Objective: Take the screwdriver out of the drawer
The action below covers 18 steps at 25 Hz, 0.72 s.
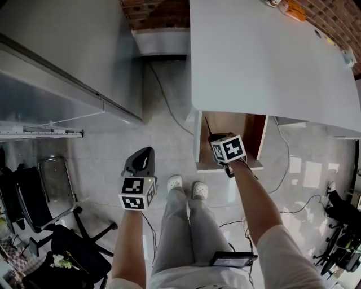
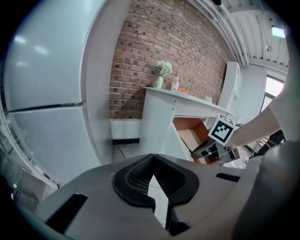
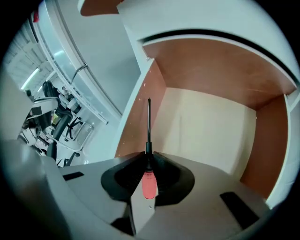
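The screwdriver (image 3: 148,124) is clenched in the right tongs (image 3: 148,161) and should be drawn straight out, clear of the drawer (image 3: 213,129) walls. The left tongs (image 2: 152,178) are clenched empty.

You see the screwdriver (image 3: 148,183) with its red handle and black shaft, the drawer (image 3: 206,75) with reddish-brown walls and a cream floor, black-and-white squares on your right gripper (image 3: 148,158), and far red-brown brick wall (image 2: 150,51).

The white surface (image 1: 265,56) is carrying an orange object (image 1: 294,10) at 1 o'clock; the open drawer (image 1: 225,121) is projecting beneath it, above the floor (image 1: 113,152).
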Available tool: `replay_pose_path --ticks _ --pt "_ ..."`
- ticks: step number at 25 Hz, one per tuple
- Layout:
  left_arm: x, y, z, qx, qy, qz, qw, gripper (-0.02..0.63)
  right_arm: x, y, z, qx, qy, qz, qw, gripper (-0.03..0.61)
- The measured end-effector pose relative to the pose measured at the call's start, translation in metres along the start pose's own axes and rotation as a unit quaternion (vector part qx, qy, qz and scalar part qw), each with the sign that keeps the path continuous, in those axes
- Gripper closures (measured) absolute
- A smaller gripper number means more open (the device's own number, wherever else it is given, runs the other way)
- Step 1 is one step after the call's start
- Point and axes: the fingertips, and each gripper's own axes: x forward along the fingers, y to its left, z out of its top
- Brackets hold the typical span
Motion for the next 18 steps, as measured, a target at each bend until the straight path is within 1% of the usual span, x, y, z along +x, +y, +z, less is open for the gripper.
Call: replay_pose_path --ticks 7,12,18 --pt "-0.018 -0.021 0.022 0.004 -0.006 -0.003 1.0 0.606 -0.048 0.012 0.012 0.001 -0.026 0.008 1.0 0.518" --pt "-0.039 -0.025 0.041 0.001 -0.015 0.002 0.9999 0.606 -0.087 0.027 0.016 -0.009 -0.039 0.014 0.999 0.518" --pt "-0.067 -0.022 0.067 0.01 -0.032 0.014 0.9993 0.606 -0.138 0.047 0.034 -0.03 -0.07 0.02 0.997 0.518"
